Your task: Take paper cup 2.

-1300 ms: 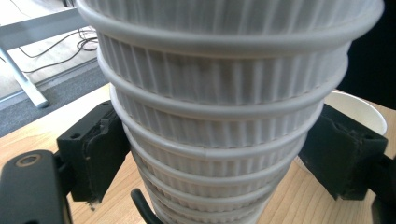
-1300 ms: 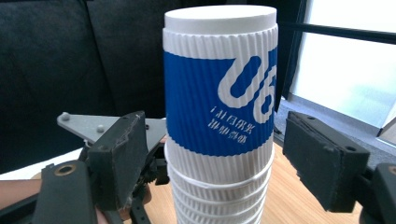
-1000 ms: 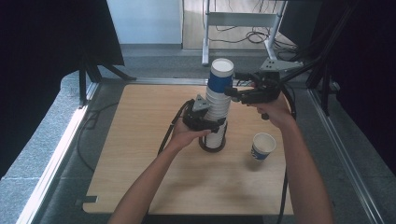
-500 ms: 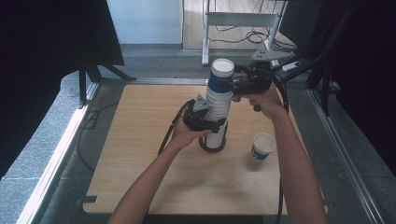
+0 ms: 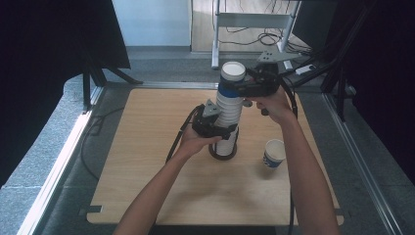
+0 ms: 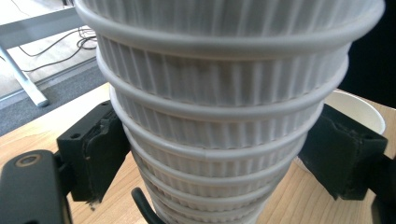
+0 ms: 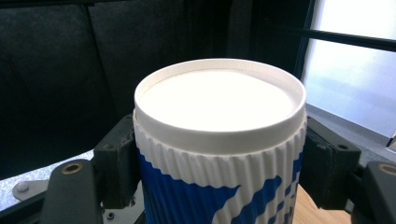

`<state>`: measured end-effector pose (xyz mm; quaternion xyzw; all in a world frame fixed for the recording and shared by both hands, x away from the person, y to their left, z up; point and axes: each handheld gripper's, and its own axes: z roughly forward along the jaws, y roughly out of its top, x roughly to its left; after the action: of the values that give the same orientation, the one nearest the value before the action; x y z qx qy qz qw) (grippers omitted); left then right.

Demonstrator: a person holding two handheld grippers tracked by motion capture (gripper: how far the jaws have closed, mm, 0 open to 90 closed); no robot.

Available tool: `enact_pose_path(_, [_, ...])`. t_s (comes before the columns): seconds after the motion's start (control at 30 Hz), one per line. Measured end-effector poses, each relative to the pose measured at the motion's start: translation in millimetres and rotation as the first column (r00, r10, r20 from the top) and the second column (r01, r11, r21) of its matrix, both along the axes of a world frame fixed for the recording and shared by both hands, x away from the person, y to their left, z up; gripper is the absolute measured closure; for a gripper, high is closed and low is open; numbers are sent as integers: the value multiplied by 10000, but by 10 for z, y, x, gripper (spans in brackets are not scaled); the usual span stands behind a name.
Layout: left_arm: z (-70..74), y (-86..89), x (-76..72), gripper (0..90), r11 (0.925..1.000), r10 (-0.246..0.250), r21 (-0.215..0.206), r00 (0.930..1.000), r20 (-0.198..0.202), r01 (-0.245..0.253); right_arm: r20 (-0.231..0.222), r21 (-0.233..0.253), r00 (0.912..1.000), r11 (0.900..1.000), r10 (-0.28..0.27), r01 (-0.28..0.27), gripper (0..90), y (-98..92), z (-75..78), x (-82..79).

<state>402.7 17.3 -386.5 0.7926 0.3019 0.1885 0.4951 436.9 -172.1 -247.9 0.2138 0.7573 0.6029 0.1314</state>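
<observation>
Tall stack of upturned ribbed white paper cups (image 5: 229, 110), held by both grippers near the middle of the light wooden table (image 5: 147, 166).

The stack stands on a dark round base, nearer the far edge than the near one. The left gripper (image 5: 215, 126) clamps its black jaws on the stack's lower rims, pads pressed to both sides. The right gripper (image 5: 240, 88) grips the topmost blue-and-white ribbed cup (image 7: 219, 154), bottom up, jaws tight against its sides. A single blue-and-white paper cup (image 5: 274, 153) stands upright, apart, toward the right edge.
</observation>
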Motion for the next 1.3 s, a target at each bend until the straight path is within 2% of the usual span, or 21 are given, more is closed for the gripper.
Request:
enact_pose_path(0.13, [2, -2, 0, 133, 10000, 0, 20, 10000, -5, 0, 74, 53, 10000, 10000, -58, 57, 261, -5, 2, -9])
enact_pose_path(0.2, [3, -4, 0, 133, 10000, 0, 30, 10000, -9, 0, 106, 247, 9999, 9996, -109, 107, 264, -16, 15, -15])
enact_pose_path(0.27, [4, -8, -3, 133, 10000, -1, 28, 10000, -24, 1, 165, 510, 9998, 9986, -129, 121, 266, -39, 47, -23])
enact_pose_path(0.37, [6, -8, -3, 132, 10000, -3, 63, 10000, -10, 3, 290, 452, 9994, 9988, -189, 175, 267, -44, 103, -45])
enact_pose_path(0.5, [7, -10, -8, 132, 10000, 21, 61, 10000, -44, -21, 459, 708, 9986, 9972, -277, 244, 269, -61, 185, -83])
enact_pose_path(0.8, [7, -12, -12, 132, 10000, 5, 29, 9999, -108, -5, 780, 861, 9959, 9955, -463, 395, 270, -107, 322, -152])
enact_pose_path(0.93, [7, -11, -13, 132, 10000, 16, 45, 10000, -93, -16, 980, 1244, 9939, 9915, -516, 392, 272, -161, 390, -209])
enact_pose_path(1.3, [7, -6, -11, 132, 9999, 31, 116, 9999, -99, -30, 1341, 1339, 9891, 9901, -612, 431, 272, -295, 539, -357])
